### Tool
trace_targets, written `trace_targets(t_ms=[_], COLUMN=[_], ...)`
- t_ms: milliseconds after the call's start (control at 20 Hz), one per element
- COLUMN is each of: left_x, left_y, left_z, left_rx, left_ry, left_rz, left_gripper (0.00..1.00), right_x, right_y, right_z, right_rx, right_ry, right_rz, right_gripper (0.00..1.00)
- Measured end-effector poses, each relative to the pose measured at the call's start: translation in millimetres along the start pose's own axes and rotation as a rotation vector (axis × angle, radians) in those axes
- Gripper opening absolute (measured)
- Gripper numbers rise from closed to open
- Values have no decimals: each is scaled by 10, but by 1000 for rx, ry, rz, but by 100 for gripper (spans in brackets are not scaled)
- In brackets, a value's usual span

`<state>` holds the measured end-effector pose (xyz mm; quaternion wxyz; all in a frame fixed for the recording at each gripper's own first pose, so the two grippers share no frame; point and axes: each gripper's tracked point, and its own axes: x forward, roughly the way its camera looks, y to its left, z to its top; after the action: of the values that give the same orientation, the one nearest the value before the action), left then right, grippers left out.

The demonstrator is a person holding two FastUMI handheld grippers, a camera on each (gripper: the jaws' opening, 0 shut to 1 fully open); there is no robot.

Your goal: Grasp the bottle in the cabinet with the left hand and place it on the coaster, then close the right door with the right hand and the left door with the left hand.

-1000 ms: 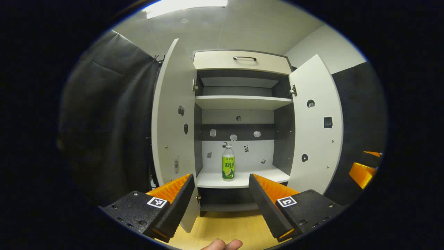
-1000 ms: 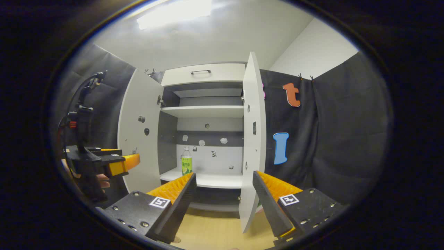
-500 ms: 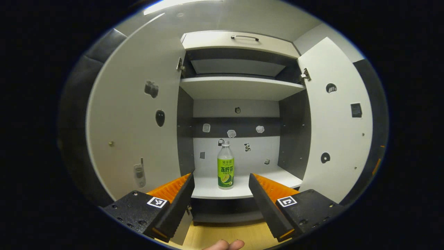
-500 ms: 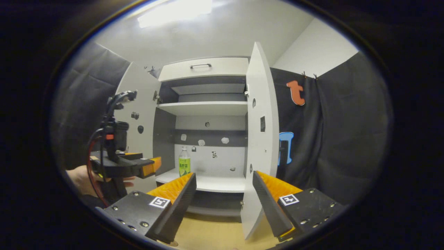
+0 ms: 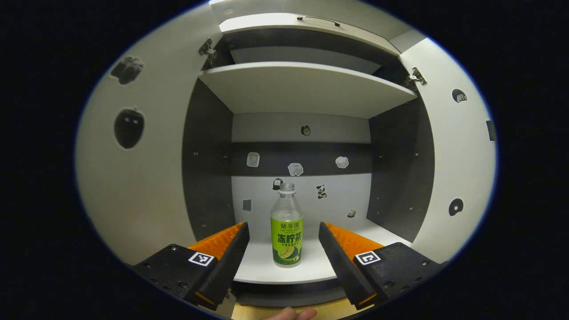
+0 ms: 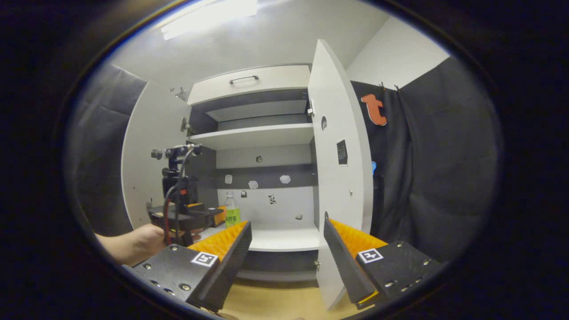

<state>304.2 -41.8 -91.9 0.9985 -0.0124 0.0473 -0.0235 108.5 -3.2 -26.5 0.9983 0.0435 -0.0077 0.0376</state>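
A clear bottle (image 5: 287, 226) with a green label stands upright near the front of the cabinet's lower shelf (image 5: 284, 271). My left gripper (image 5: 282, 253) is open just in front of the shelf, its fingers on either side of the bottle and apart from it. In the right gripper view the left gripper (image 6: 213, 213) reaches toward the bottle (image 6: 230, 211), held by a hand (image 6: 142, 238). My right gripper (image 6: 286, 249) is open and holds nothing, back from the cabinet. The right door (image 6: 340, 178) stands open edge-on; the left door (image 6: 149, 155) is swung wide.
An upper shelf (image 5: 306, 89) sits above the bottle, and a drawer with a dark handle (image 6: 242, 79) tops the cabinet. Small stickers dot the back panel (image 5: 295, 169) and both doors. A wooden floor (image 6: 275, 302) lies below. Black cloth (image 6: 426, 169) hangs to the right.
My left gripper has moved forward to the lower shelf, so the bottle now sits between its open fingers. The right gripper drifted slightly closer to the cabinet.
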Motion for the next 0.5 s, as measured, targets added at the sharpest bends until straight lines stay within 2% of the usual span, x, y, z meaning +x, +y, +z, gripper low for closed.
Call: trace_targets(t_ms=[200,500], left_x=[401,944], left_y=[-10,-45], left_z=[-142,-360], left_rx=[-9,-32], left_ry=[2,43], left_rz=[0,-1], left_gripper=[99,100], right_x=[-19,-124], right_y=[-39,-190], right_z=[100,37], right_rx=[37,-73], right_ry=[-39,-31], right_rz=[-19,-75], right_gripper=[99,98])
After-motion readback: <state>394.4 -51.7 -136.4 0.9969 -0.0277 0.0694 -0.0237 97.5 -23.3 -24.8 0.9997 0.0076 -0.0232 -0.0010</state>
